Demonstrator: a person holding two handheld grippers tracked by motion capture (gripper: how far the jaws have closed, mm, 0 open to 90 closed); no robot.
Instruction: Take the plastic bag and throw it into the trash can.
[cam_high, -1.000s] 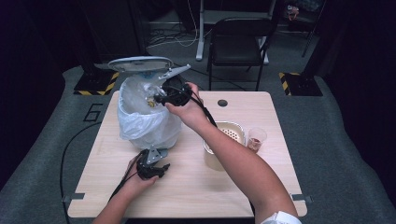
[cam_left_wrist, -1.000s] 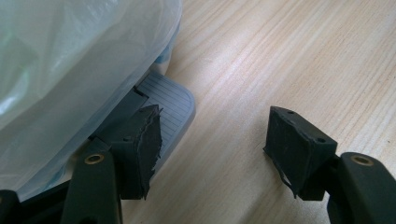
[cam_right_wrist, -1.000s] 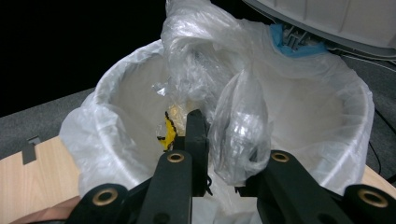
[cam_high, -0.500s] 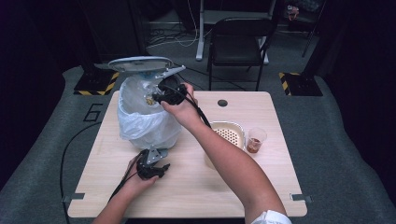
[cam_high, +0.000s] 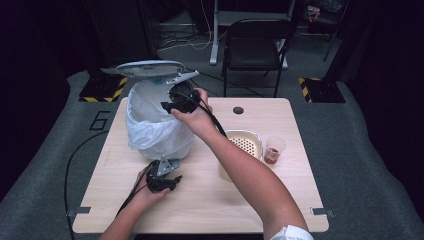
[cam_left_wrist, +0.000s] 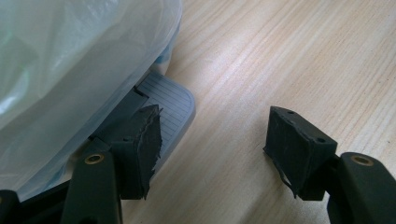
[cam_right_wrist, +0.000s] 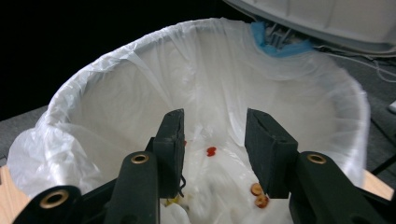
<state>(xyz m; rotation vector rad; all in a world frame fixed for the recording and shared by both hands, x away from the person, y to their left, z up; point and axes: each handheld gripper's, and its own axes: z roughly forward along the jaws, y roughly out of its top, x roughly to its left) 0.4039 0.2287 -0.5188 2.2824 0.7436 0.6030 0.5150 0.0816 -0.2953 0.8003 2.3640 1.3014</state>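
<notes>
Two tongs work here: the right tongs, just opening and empty, hang above the white plastic-lined bin; the left tongs, wide open, press its grey pedal on the bench.

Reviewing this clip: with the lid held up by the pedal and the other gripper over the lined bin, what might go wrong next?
1. The left gripper presses one of its fingers on the grey ribbed pedal; if it slips off, the grey round lid may drop onto the right gripper.
2. The right gripper's fingers, just opening with nothing between them, hang inside the white plastic bin liner and might snag it when pulled out.
</notes>
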